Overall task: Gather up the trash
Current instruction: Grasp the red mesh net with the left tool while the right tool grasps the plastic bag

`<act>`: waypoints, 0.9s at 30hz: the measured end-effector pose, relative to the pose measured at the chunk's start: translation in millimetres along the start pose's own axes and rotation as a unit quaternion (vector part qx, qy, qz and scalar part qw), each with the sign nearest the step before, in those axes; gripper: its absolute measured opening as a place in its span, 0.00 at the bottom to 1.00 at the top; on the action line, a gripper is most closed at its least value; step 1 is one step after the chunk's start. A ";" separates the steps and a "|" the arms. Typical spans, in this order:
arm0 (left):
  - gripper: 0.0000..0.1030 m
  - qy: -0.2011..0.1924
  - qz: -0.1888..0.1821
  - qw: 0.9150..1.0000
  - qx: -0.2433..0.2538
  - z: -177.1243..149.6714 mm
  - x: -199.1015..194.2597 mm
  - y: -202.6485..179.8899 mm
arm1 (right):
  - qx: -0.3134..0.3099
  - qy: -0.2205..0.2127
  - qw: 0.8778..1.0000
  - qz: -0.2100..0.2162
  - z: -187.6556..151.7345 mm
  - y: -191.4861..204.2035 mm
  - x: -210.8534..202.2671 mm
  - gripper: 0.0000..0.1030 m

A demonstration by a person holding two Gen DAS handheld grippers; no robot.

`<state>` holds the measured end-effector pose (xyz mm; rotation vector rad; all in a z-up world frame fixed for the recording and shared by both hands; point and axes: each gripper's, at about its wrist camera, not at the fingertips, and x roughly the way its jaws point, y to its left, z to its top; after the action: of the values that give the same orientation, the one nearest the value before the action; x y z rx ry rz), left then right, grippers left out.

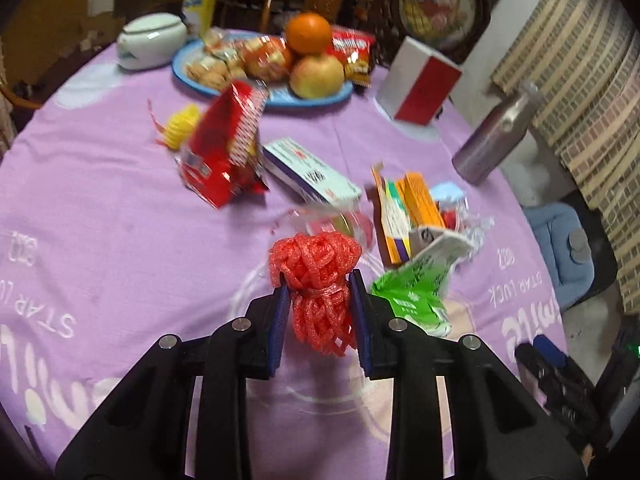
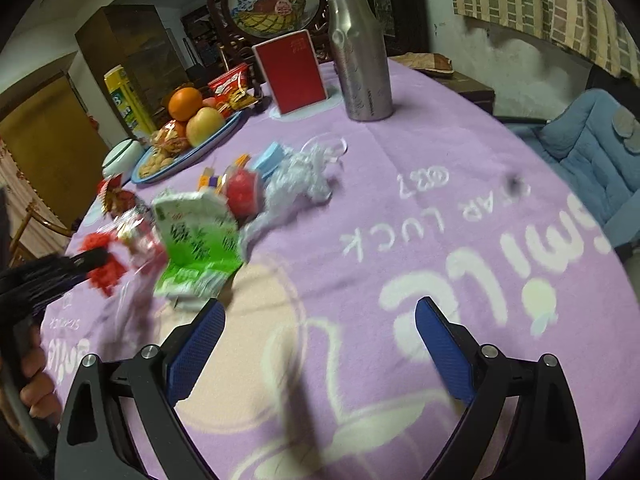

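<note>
Left gripper: my left gripper is clamped on a bundle of red foam netting, held between the 2 blue pads above the purple tablecloth.

Right gripper: my right gripper is spread wide and holds nothing, low over bare cloth near the table's edge.

Netting, position: lifted clear of the cloth, just beside the green wrapper and in front of a clear plastic piece; in the right wrist view it shows as a red blur at the far left.

Netting, axis: its long axis runs along my fingers, the fat looped end pointing forward toward the fruit plate, the tied tail hanging back between the pads.

Done so far: 1 piece picked up, as I judge it; no bin or bag is in view.

Left to do: the red snack bag, the white and blue box, the orange carton, the green wrapper and the crumpled clear film all lie on the table, so most of the job looks ahead.
</note>
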<state>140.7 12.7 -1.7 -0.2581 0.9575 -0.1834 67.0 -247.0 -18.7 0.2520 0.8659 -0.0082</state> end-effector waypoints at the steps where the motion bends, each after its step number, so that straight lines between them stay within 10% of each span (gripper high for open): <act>1: 0.30 -0.002 0.000 1.000 -0.001 1.7 -1.3 0.2 | -0.002 0.001 1.000 -0.002 5.3 0.3 3.4 0.92; 17: 0.30 0.016 0.019 1.000 0.001 0.7 14.9 3.1 | -0.025 0.065 0.997 -0.029 82.9 32.3 117.8 0.68; 19: 0.30 0.015 0.018 1.000 0.005 0.1 14.0 1.3 | -0.013 0.067 0.997 -0.018 83.4 31.7 123.4 0.58; 22: 0.30 0.013 0.016 1.000 0.009 -0.4 12.4 -1.4 | -0.001 0.071 0.997 0.007 84.3 29.8 122.2 0.08; 27: 0.30 0.011 0.003 1.000 0.011 -1.2 9.6 -3.1 | 0.017 0.048 0.998 0.033 78.1 20.4 93.2 0.08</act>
<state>144.9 7.0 -8.9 -0.2343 0.9784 -0.1915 188.6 -235.8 -36.2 0.3155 0.9536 0.0519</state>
